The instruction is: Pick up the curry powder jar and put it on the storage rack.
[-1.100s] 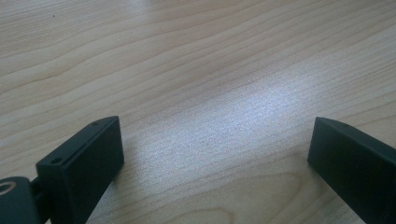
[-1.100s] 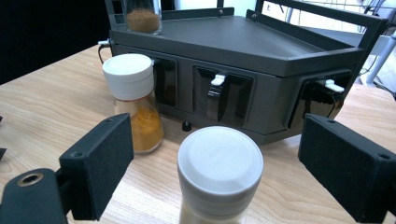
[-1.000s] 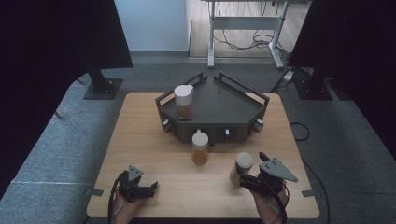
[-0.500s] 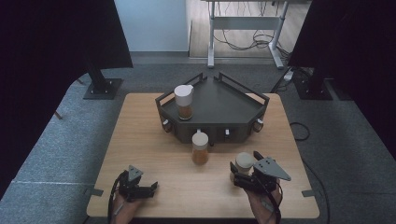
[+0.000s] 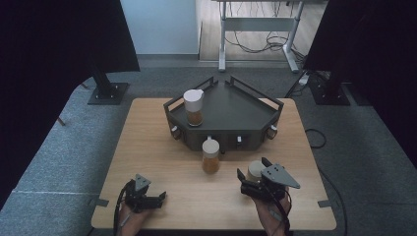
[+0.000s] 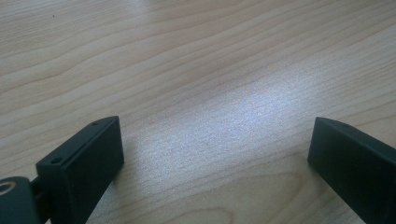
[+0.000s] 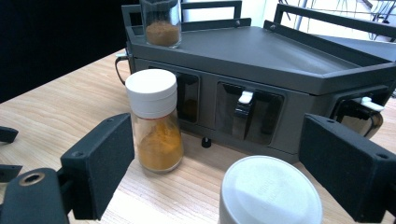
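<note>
A wooden table (image 5: 147,147) carries a dark rack (image 5: 231,115) and two jars (image 5: 211,155).

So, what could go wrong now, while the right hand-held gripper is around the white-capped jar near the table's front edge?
1. The right hand-held gripper stands open around the white-capped jar, the pads apparently not yet pressing; closing off-centre might tip it.
2. The yellow-spice glass jar with a white lid stands close beside the left jaw; a sideways swing could knock it over.
3. Moving forward, the jar might hit the dark grey angular rack.
</note>
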`<state>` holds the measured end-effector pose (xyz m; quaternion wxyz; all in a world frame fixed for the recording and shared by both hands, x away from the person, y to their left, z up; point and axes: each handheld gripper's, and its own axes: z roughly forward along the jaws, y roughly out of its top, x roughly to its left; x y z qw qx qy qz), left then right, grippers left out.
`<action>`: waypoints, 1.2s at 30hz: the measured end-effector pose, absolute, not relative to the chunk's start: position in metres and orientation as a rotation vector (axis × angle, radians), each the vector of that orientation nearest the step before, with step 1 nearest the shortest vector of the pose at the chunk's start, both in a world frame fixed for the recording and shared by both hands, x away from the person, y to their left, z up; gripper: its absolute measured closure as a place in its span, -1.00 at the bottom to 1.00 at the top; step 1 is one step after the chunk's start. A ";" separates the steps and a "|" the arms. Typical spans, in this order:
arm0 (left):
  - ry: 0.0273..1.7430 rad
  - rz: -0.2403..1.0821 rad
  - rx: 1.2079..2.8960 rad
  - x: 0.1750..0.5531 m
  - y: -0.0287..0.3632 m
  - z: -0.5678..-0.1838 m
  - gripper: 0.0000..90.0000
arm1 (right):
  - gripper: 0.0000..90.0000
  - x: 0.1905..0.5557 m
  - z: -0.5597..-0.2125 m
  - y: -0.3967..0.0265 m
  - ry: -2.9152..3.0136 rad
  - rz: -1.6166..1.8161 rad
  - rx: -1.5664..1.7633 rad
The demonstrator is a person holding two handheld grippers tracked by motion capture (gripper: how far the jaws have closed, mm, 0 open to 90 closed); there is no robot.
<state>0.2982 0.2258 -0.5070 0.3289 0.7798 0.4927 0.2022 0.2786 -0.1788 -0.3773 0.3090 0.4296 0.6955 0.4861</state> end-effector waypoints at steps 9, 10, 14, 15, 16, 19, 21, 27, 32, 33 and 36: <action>1.290 0.529 2.041 0.298 0.226 -0.507 -0.93 | -0.77 0.282 -0.376 -0.170 1.837 1.294 1.125; 1.289 0.529 2.041 0.298 0.226 -0.507 -0.93 | -0.77 0.282 -0.376 -0.169 1.837 1.293 1.125; 1.290 0.529 2.040 0.298 0.226 -0.507 -0.93 | -0.77 0.284 -0.377 -0.165 1.836 1.291 1.127; 1.289 0.529 2.041 0.298 0.226 -0.507 -0.93 | -0.76 0.284 -0.378 -0.164 1.836 1.293 1.127; 1.289 0.529 2.041 0.298 0.226 -0.507 -0.93 | -0.76 0.285 -0.378 -0.164 1.835 1.296 1.126; 1.289 0.529 2.041 0.298 0.226 -0.507 -0.93 | -0.76 0.286 -0.378 -0.161 1.834 1.299 1.124; 1.290 0.529 2.041 0.298 0.226 -0.507 -0.93 | -0.76 0.287 -0.378 -0.159 1.833 1.299 1.122; 1.290 0.529 2.041 0.298 0.226 -0.507 -0.93 | -0.76 0.291 -0.379 -0.154 1.828 1.301 1.119; 1.289 0.529 2.041 0.298 0.226 -0.507 -0.93 | -0.76 0.295 -0.381 -0.149 1.827 1.302 1.117; 1.290 0.529 2.041 0.298 0.226 -0.507 -0.93 | -0.76 0.296 -0.381 -0.149 1.827 1.301 1.118; 1.290 0.528 2.041 0.298 0.226 -0.507 -0.93 | -0.76 0.298 -0.382 -0.146 1.824 1.299 1.117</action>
